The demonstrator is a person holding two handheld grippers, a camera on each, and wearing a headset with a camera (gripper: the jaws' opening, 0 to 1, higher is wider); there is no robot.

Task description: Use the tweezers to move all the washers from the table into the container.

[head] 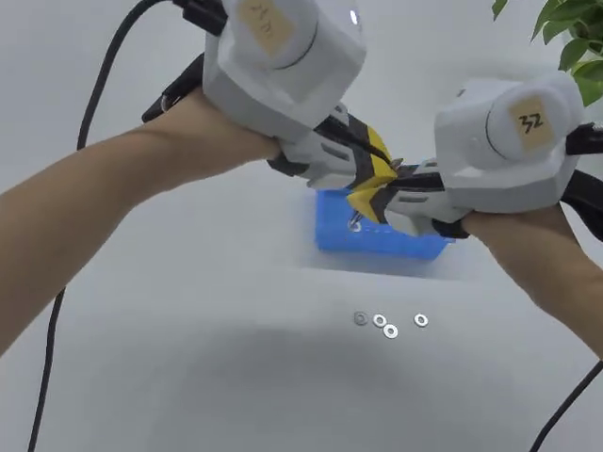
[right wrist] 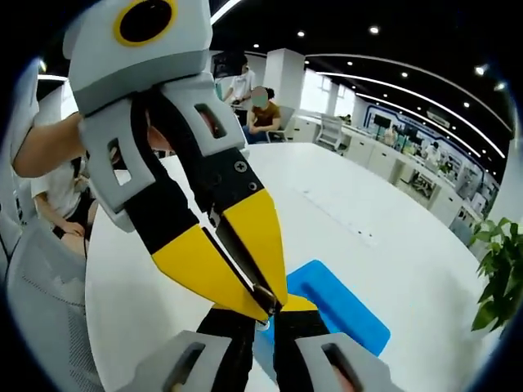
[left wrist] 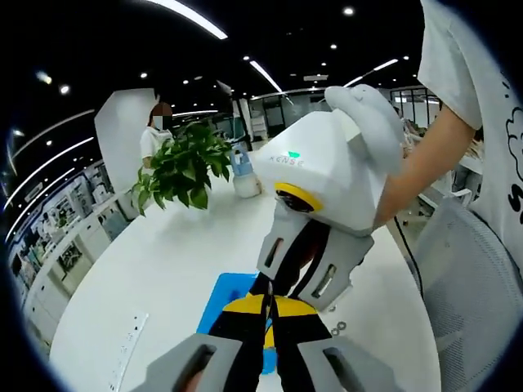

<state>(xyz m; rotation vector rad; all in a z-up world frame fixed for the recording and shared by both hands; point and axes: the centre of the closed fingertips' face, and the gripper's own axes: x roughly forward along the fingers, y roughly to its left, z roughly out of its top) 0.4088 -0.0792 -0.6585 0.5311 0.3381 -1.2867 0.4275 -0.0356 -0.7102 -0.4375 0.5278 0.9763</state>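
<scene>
My left hand-held gripper [head: 388, 169] and right hand-held gripper [head: 361, 207] have white housings, black yellow-tipped jaws and black cables [head: 94, 104]. The right housing's label [head: 530, 122] reads 32. I wear a white T-shirt [left wrist: 470, 73].

Blue container [head: 396, 243]: rectangular, shallow, open-topped, flat on the table [head: 188, 358]. Four small silver washers [head: 390, 331] lying flat in a loose row just near of it, the middle two almost touching. Thin tweezers [head: 355, 222] pointing tips-down over the container's left part.
</scene>
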